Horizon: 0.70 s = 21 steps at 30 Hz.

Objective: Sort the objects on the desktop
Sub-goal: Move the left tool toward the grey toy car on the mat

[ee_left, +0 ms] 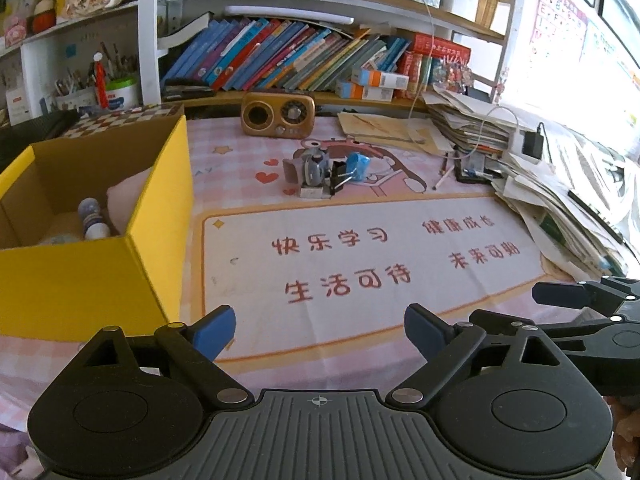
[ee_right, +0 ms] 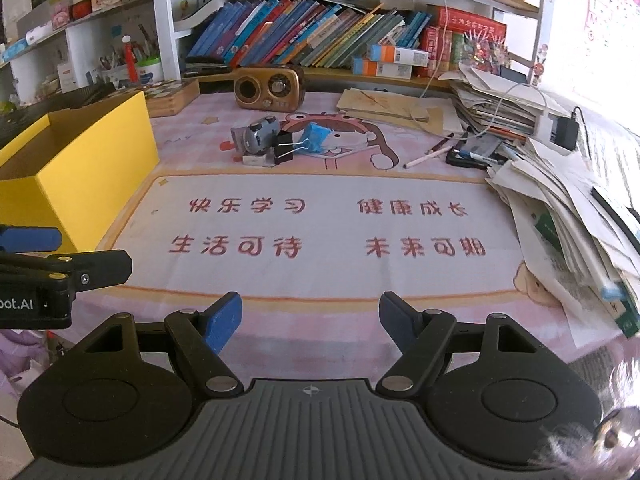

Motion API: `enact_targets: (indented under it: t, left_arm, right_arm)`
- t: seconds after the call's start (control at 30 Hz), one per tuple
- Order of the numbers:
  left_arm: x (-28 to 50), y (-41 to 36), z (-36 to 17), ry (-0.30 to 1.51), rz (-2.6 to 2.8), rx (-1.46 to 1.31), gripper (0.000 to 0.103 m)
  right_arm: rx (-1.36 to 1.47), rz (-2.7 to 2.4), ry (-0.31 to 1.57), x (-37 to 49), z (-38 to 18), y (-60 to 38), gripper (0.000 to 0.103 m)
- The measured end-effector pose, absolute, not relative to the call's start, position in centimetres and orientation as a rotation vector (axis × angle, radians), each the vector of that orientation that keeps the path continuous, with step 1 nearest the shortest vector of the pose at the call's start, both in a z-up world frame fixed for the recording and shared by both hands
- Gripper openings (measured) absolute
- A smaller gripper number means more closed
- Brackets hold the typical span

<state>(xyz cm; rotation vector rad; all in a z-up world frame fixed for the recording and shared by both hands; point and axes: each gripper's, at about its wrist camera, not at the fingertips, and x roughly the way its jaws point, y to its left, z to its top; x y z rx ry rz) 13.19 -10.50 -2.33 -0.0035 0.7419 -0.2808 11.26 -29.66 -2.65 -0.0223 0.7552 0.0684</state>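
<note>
Both grippers, left (ee_left: 320, 330) and right (ee_right: 310, 320), hover with fingers apart and empty, ready to pick. The clutter (ee_left: 320, 174), with 1 clip (ee_right: 286, 148), sits right of the yellow box (ee_left: 160, 216), its likely destination.

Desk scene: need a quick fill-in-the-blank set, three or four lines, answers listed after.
1. The open cardboard box on the left of the desk is ____ outside.
2. The small bottle lies ____ that box.
3. The black binder clip sits between the grey toy car and a small ____ item.
4. Both the left gripper and right gripper hold ____.

Answers: yellow; inside; blue; nothing
</note>
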Motion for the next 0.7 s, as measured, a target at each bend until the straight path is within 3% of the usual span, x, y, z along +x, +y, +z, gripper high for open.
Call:
enact_targets:
  t: [0.7]
  left_arm:
    - [18.5,-16.6,-2.7,0.79,-0.171,-0.028,0.094]
  right_arm:
    - [-0.02,0.167,0.785,18.6,-3.1,-36.2,0.074]
